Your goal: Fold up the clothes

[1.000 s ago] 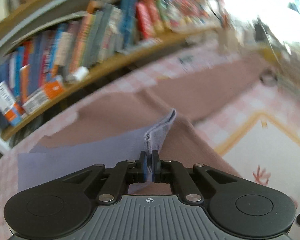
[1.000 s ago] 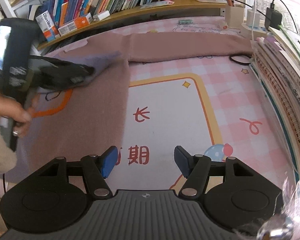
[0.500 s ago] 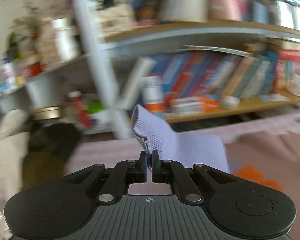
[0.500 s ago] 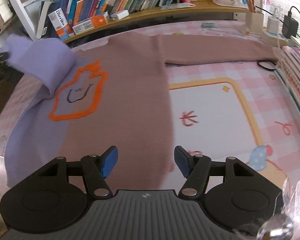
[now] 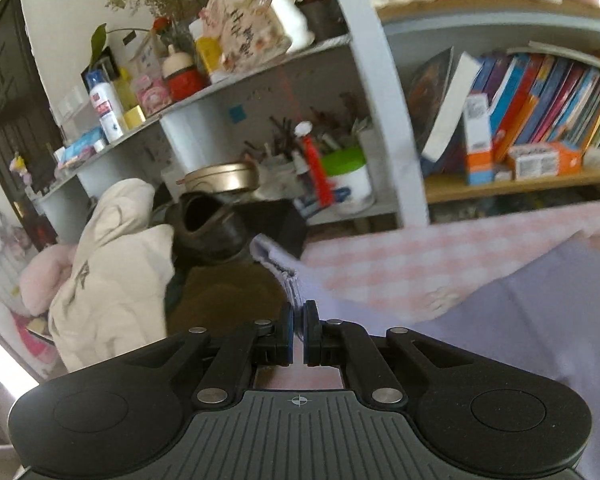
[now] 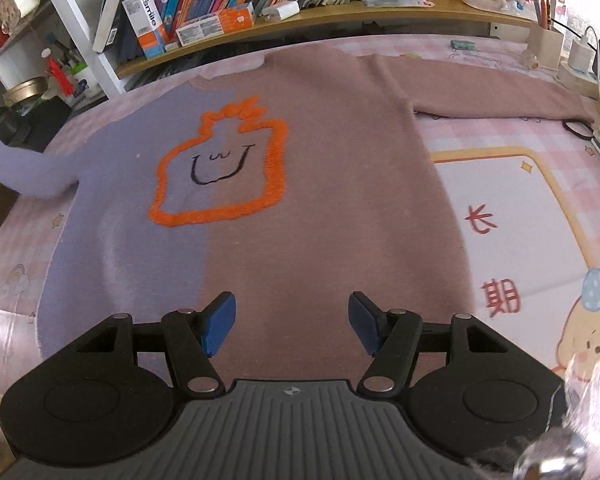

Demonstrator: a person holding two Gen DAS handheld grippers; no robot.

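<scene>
Left gripper (image 5: 298,330) clamps the lilac sleeve cuff (image 5: 278,270) past the tabletop (image 6: 540,200) edge; right gripper (image 6: 292,320) hovers wide above the spread sweater (image 6: 320,208).

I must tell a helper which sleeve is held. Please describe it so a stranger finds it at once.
On the pink checked table mat lies a half-lilac, half-brown knitted sweater with an orange outline. Its lilac sleeve stretches off the left edge, ribbed cuff pinched in the left gripper; the brown sleeve lies flat, untouched.
</scene>
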